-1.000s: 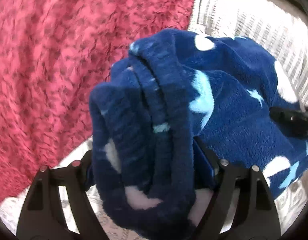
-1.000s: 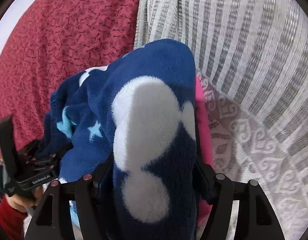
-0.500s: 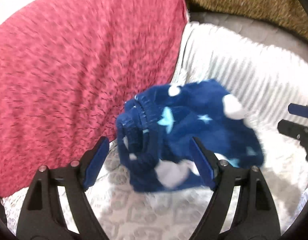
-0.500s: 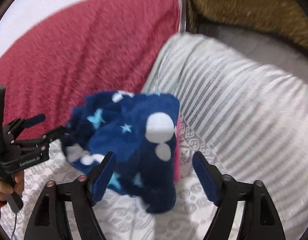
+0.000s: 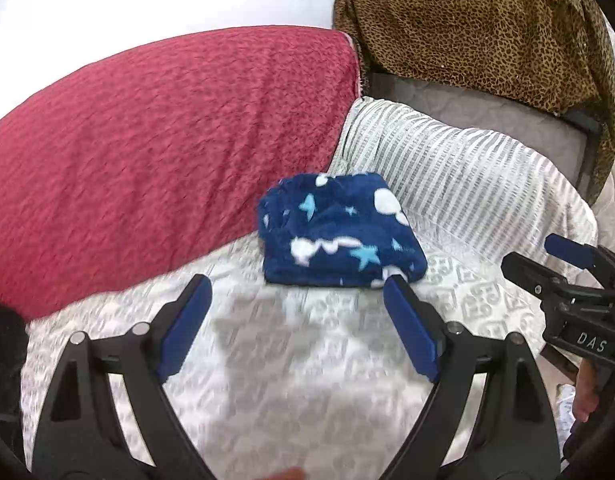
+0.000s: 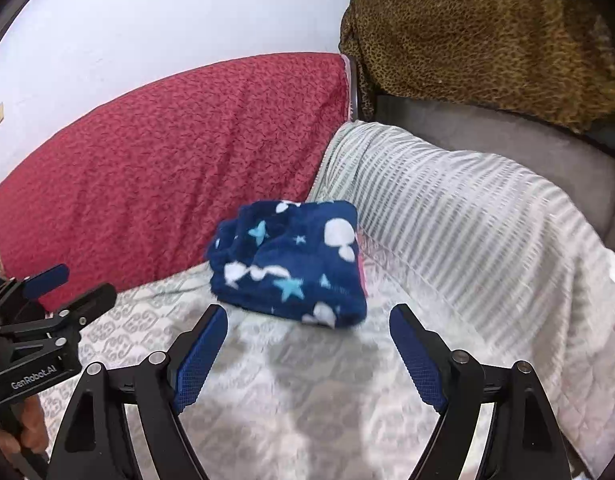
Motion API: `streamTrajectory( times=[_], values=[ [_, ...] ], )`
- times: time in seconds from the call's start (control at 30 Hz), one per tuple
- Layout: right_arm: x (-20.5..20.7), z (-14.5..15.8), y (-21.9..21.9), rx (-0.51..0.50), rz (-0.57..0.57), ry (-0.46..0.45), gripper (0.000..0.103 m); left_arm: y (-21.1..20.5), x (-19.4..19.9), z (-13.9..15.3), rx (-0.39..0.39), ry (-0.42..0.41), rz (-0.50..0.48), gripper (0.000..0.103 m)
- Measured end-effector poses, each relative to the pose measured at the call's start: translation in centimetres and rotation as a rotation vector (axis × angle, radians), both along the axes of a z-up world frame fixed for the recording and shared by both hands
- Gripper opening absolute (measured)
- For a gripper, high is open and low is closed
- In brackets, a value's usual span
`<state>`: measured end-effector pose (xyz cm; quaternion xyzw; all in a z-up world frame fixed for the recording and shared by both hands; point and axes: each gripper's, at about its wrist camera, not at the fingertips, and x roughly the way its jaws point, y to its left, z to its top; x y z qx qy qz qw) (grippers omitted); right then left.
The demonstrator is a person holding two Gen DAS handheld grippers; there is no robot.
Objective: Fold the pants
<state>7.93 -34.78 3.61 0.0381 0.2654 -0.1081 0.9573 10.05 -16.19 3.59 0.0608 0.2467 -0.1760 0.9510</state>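
Observation:
The navy fleece pants [image 5: 339, 236] with white and light-blue stars lie folded in a compact bundle on the white patterned bedsheet [image 5: 299, 380], in the corner by the red cushion. They also show in the right wrist view [image 6: 291, 268]. My left gripper [image 5: 297, 304] is open and empty, pulled back in front of the bundle. My right gripper [image 6: 307, 328] is open and empty, also pulled back from it. The right gripper appears at the right edge of the left wrist view [image 5: 567, 276], and the left gripper at the left edge of the right wrist view [image 6: 51, 300].
A large red cushion [image 5: 155, 152] stands behind and left of the pants. A grey-striped pillow [image 5: 459, 184] lies to their right. A leopard-print cloth [image 5: 479, 28] hangs over furniture at the back right. A pink edge [image 6: 362, 272] peeks from under the pants.
Both grippers opened, let go of the folded pants and pulled back. The pants now rest on the bed, smaller and farther away in both views.

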Motion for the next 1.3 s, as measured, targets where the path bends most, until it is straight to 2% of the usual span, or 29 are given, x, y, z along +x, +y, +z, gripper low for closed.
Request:
streamTrajectory(
  times=[0.2,0.43,0.77,1.3],
  values=[
    [-5.8,0.6,2.7,-0.019,-0.040,0.000,0.088,2.1,-5.8,-0.4,0.019,-0.020,0.012,0.088],
    [-9.4,1.4,5.7,-0.030,-0.030,0.000,0.088,3.6,-9.2,-0.1,0.000,-0.022,0.018,0.088],
    [-11.1,2.7,8.4,-0.051,0.002,-0.034,0.088,4.8,-10.7,0.2,-0.021,-0.032,0.047,0.090],
    [-11.3,2.4,8.3,-0.031,-0.005,-0.019,0.088,4.7,-11.1,0.1,-0.012,-0.031,0.054,0.090]
  ],
)
